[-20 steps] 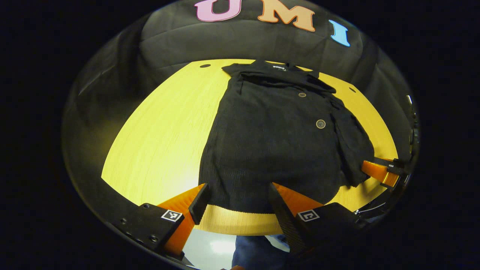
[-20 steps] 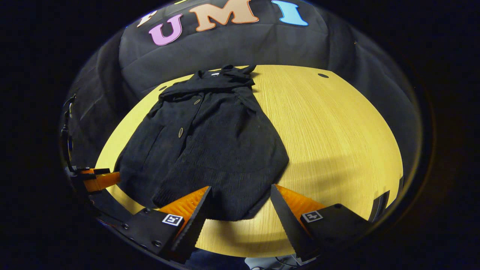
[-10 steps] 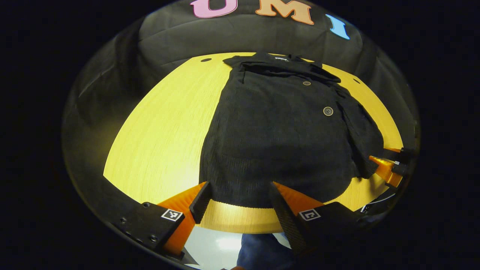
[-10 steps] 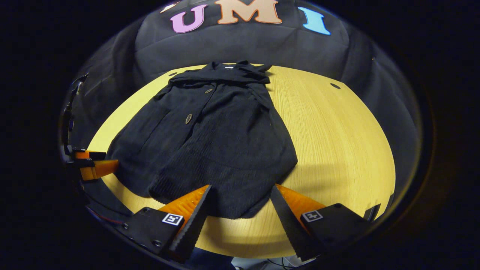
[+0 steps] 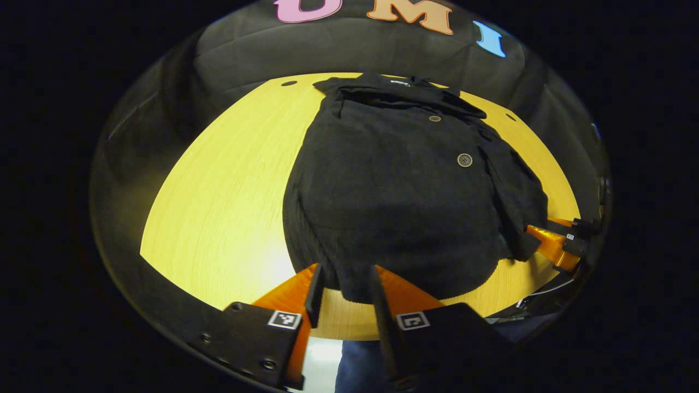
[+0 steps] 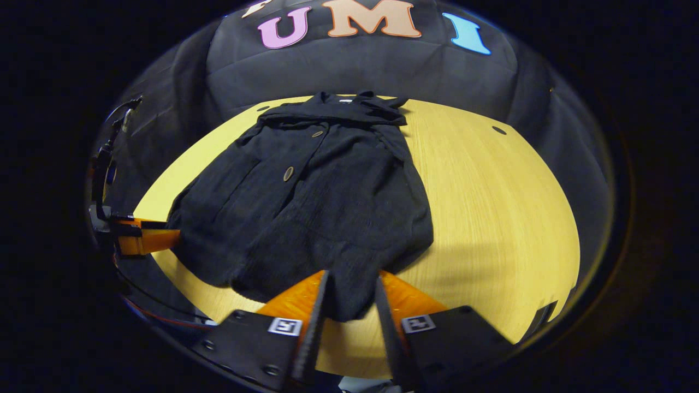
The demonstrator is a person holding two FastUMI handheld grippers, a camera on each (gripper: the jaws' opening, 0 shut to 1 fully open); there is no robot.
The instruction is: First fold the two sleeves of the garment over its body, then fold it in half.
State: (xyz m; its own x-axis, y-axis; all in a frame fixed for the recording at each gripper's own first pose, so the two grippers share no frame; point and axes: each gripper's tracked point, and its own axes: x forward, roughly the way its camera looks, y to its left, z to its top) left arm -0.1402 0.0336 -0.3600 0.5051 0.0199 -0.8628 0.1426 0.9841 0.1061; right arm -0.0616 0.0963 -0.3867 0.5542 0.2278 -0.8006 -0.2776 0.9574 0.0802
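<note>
At the bottom centre of the left gripper view, the left gripper (image 5: 344, 286) is seen with its jaws pinched on the hem of the black garment (image 5: 404, 185). At the bottom centre of the right gripper view, the right gripper (image 6: 349, 297) is likewise clamped on the hem. Beyond, the garment is spread flat on the yellow table (image 6: 502, 207), sleeves folded over its body, collar at the upper centre.
</note>
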